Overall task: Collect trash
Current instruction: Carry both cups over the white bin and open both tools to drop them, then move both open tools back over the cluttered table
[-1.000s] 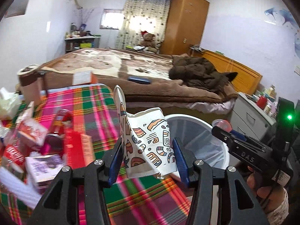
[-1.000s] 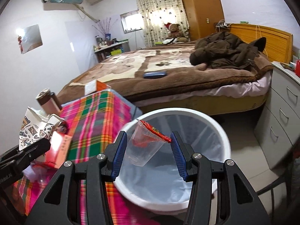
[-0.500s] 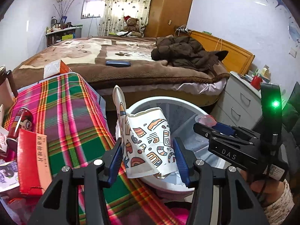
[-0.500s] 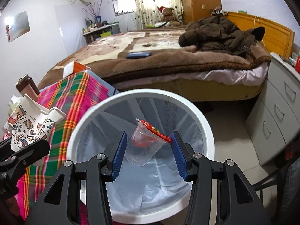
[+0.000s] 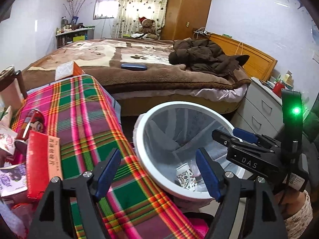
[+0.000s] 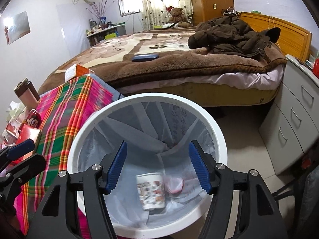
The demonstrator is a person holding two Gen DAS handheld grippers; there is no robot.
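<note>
A white trash bin (image 5: 139, 139) (image 6: 219, 135) with a pale liner stands beside the plaid table. A patterned paper cup (image 6: 151, 192) (image 5: 184, 174) and a clear plastic cup with a red lid (image 6: 174, 184) lie at its bottom. My left gripper (image 5: 157, 171) is open and empty over the table edge and bin rim. My right gripper (image 6: 157, 167) is open and empty above the bin mouth; it also shows in the left wrist view (image 5: 237, 137). More trash sits on the table: a red box (image 5: 42, 163), a red can (image 5: 31, 119) and packets (image 5: 12, 177).
The plaid tablecloth (image 5: 83, 123) (image 6: 65, 111) covers the table left of the bin. A bed (image 5: 139, 65) with a brown coat (image 5: 207, 57) lies behind. A grey drawer unit (image 6: 293, 119) stands right of the bin. An orange tissue box (image 5: 67, 69) sits at the table's far end.
Both grippers opened. The patterned paper cup left my left gripper and the clear cup left my right gripper; both now lie in the bin.
</note>
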